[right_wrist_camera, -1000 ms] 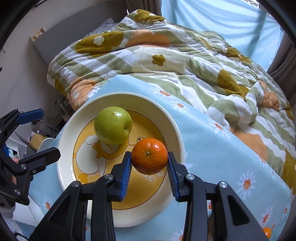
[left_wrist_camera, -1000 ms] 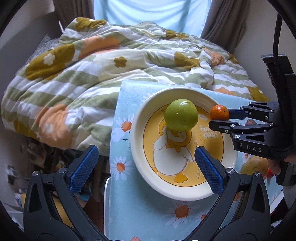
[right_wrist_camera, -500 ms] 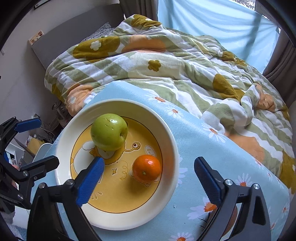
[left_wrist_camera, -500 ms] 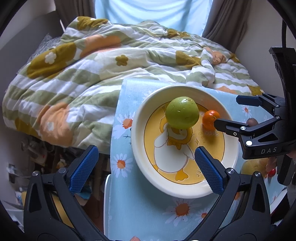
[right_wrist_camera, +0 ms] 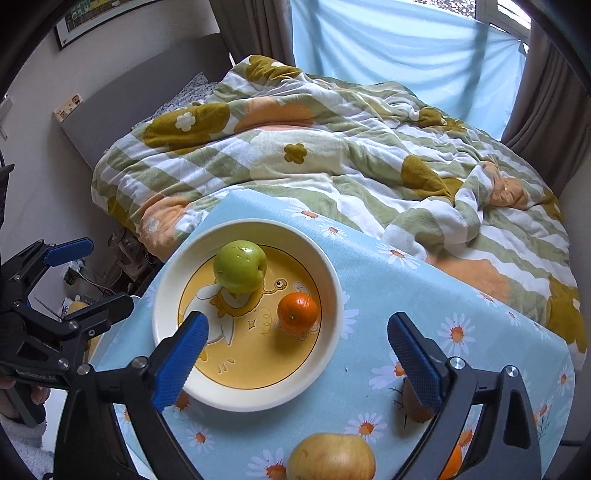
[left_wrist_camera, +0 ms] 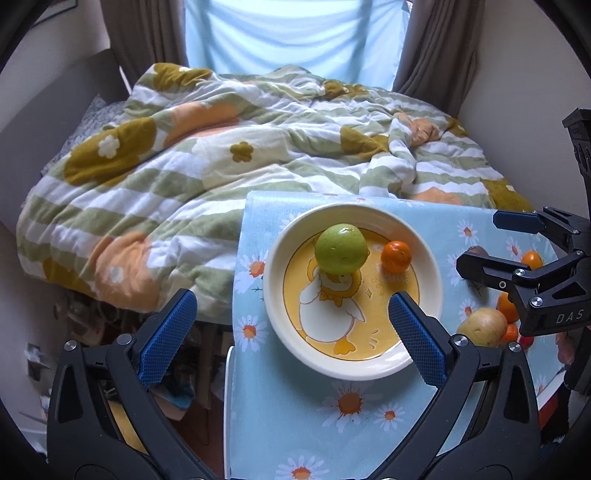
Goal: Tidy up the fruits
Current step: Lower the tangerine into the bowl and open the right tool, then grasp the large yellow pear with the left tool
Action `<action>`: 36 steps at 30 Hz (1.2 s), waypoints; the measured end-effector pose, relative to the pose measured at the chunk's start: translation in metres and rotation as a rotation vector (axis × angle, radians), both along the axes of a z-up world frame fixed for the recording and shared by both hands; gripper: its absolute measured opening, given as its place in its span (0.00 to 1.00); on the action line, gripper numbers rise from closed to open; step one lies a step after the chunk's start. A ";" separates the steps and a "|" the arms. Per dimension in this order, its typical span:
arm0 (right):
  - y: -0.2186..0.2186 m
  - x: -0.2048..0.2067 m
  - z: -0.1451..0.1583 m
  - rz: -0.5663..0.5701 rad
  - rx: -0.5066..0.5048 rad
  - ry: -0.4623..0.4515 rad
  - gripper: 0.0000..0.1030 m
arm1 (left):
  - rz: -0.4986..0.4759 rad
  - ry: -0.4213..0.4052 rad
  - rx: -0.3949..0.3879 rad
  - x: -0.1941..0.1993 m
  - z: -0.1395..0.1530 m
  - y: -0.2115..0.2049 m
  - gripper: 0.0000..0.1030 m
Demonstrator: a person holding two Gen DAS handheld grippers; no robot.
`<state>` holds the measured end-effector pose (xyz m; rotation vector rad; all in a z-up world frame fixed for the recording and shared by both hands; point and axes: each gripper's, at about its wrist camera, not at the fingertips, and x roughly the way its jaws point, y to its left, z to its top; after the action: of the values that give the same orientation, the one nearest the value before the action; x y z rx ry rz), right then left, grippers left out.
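- The plate [right_wrist_camera: 332,295] sits at the far-left corner of the table [right_wrist_camera: 461,295], close to the bed edge.
- On it, a green apple [right_wrist_camera: 240,266] is toward the far side and the tangerine [right_wrist_camera: 297,312] is just beside it, not touching.
- The right gripper [right_wrist_camera: 295,350] has its jaws wide apart above the plate, nothing between them.
- The left gripper [left_wrist_camera: 291,332] is spread open too, and empty.
- More fruit waits near the table's front-right edge: a yellow apple [right_wrist_camera: 330,458] and small oranges [left_wrist_camera: 532,258].

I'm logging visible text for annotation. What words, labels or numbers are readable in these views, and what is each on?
"DAS": white letters on the black body of the right hand-held gripper, seen from the left wrist view.
Yellow lettering on the round cream duck-print plate, below the small orange tangerine: too faint to read.
Framed wall chart and small headboard sticker: too small to read.
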<state>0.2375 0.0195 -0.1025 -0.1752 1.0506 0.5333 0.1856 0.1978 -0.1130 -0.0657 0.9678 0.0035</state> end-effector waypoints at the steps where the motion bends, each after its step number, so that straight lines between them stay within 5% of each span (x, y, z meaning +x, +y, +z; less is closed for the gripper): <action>1: -0.004 -0.005 0.006 -0.018 0.006 -0.007 0.94 | -0.008 -0.009 -0.004 -0.003 0.005 -0.002 1.00; 19: -0.137 -0.095 0.065 -0.275 0.020 -0.099 0.94 | -0.102 -0.099 -0.043 -0.055 0.056 -0.097 1.00; 28: -0.206 -0.128 0.047 -0.310 0.005 -0.071 0.94 | -0.122 -0.080 -0.040 -0.070 0.039 -0.167 1.00; 36: -0.235 -0.146 0.002 -0.321 -0.021 -0.048 0.94 | -0.160 -0.042 -0.043 -0.064 -0.007 -0.202 1.00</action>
<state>0.0915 -0.2151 -0.1008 -0.0354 1.0138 0.2266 0.1219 -0.0046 -0.1201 -0.0273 0.9286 -0.1653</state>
